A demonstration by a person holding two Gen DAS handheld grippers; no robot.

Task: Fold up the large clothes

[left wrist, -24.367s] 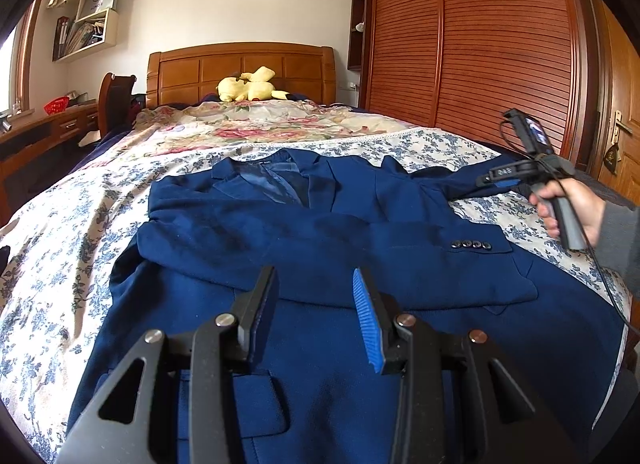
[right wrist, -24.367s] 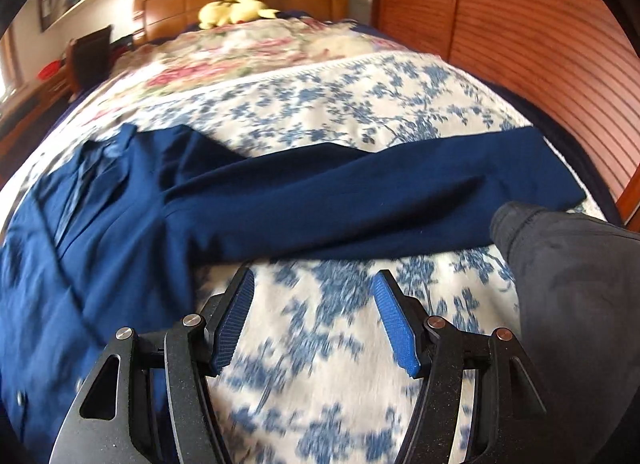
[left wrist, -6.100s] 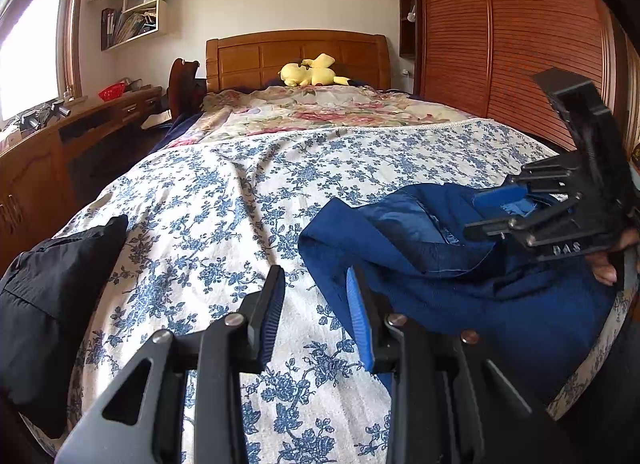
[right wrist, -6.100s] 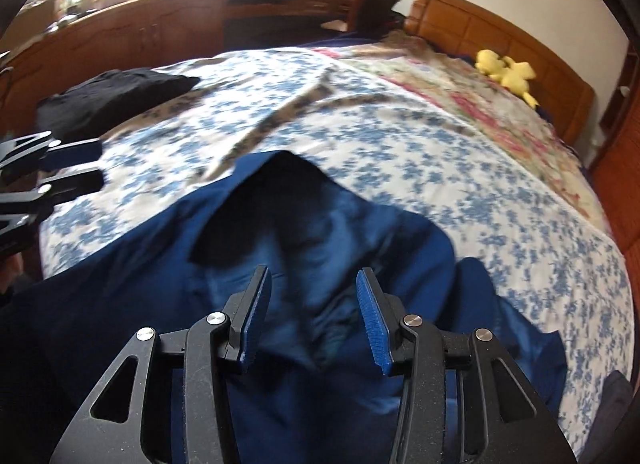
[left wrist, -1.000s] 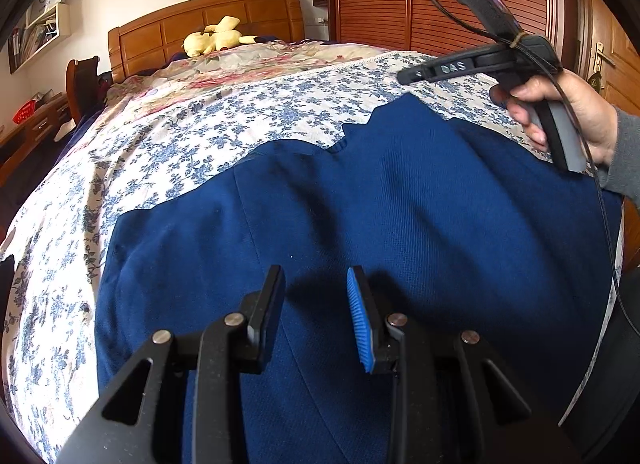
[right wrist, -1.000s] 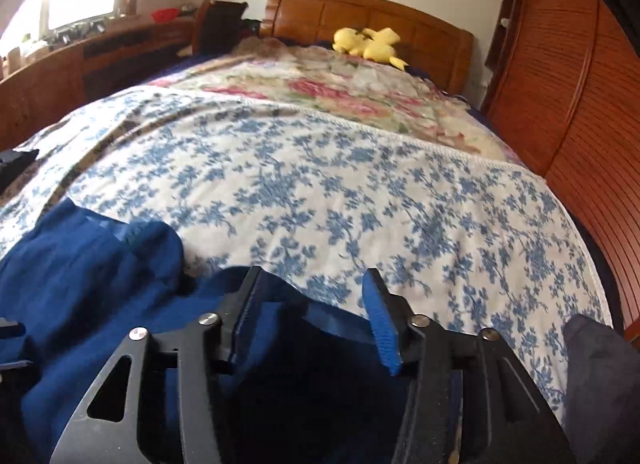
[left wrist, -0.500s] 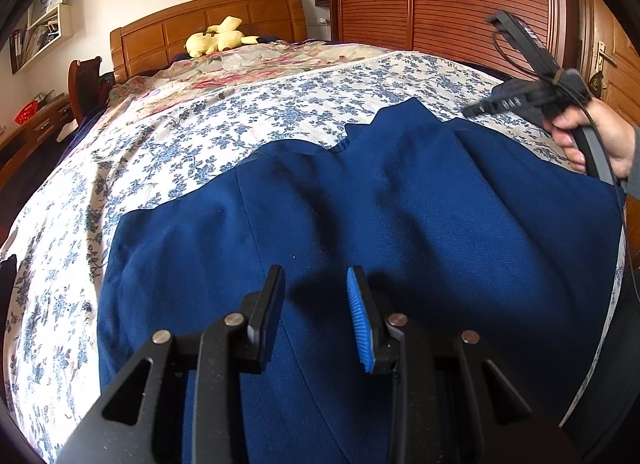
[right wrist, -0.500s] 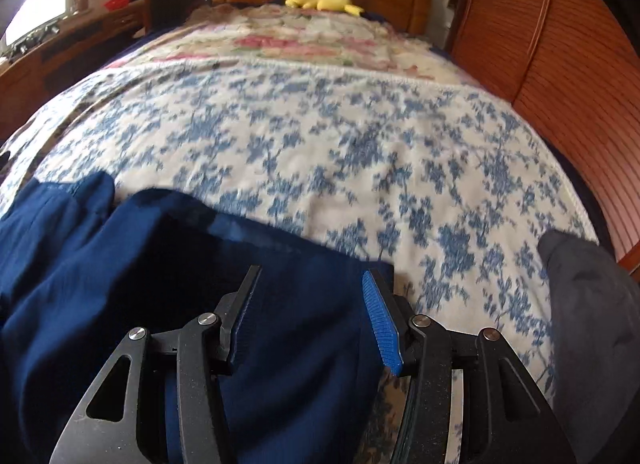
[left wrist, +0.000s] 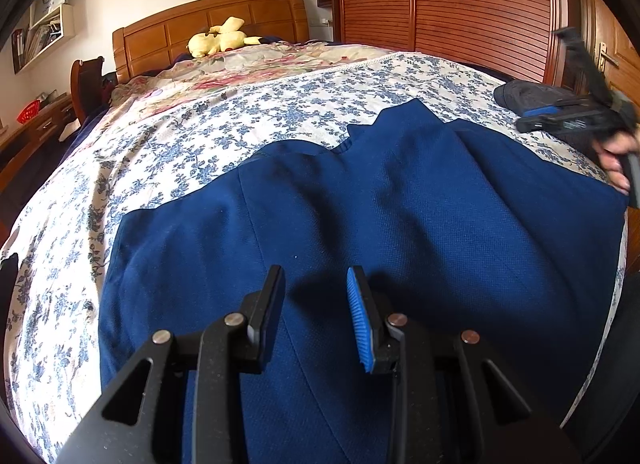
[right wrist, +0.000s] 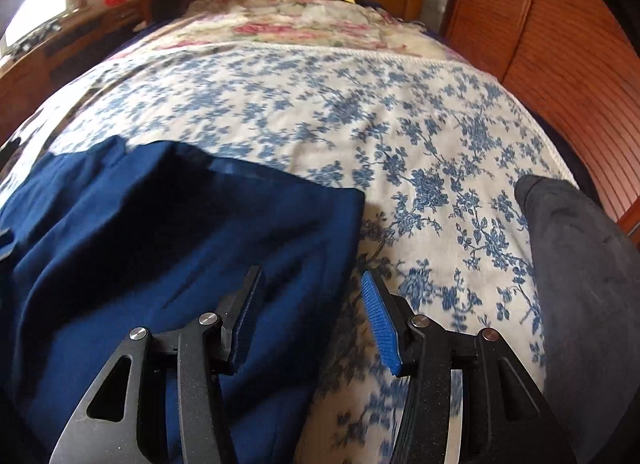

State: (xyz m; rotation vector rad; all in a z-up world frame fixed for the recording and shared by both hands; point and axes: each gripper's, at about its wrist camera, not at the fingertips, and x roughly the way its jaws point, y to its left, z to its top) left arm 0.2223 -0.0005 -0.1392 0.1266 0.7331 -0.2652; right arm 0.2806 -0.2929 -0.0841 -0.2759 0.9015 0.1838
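Observation:
A navy blue jacket [left wrist: 360,223] lies spread flat, lining side hidden, on the floral bedspread [left wrist: 200,135]. My left gripper [left wrist: 315,276] hovers over its near middle, open, with nothing between the pads. At the far right of the left wrist view, a hand holds my right gripper [left wrist: 560,119], blurred, beside the jacket's right edge. In the right wrist view the jacket [right wrist: 160,244] fills the left half. There my right gripper [right wrist: 311,276] stands open astride the jacket's right edge, one finger over cloth and one over bedspread [right wrist: 400,123], gripping nothing.
A dark grey garment [right wrist: 580,264] lies at the bed's right edge, also the dark bundle [left wrist: 528,95]. A yellow plush toy [left wrist: 220,39] rests by the wooden headboard [left wrist: 208,19]. Slatted wardrobe doors [left wrist: 460,3] stand right. A desk [right wrist: 60,47] runs along the left.
The right gripper has swept rightwards over the jacket to its right edge, staying open. The left gripper has not moved and the jacket lies as before.

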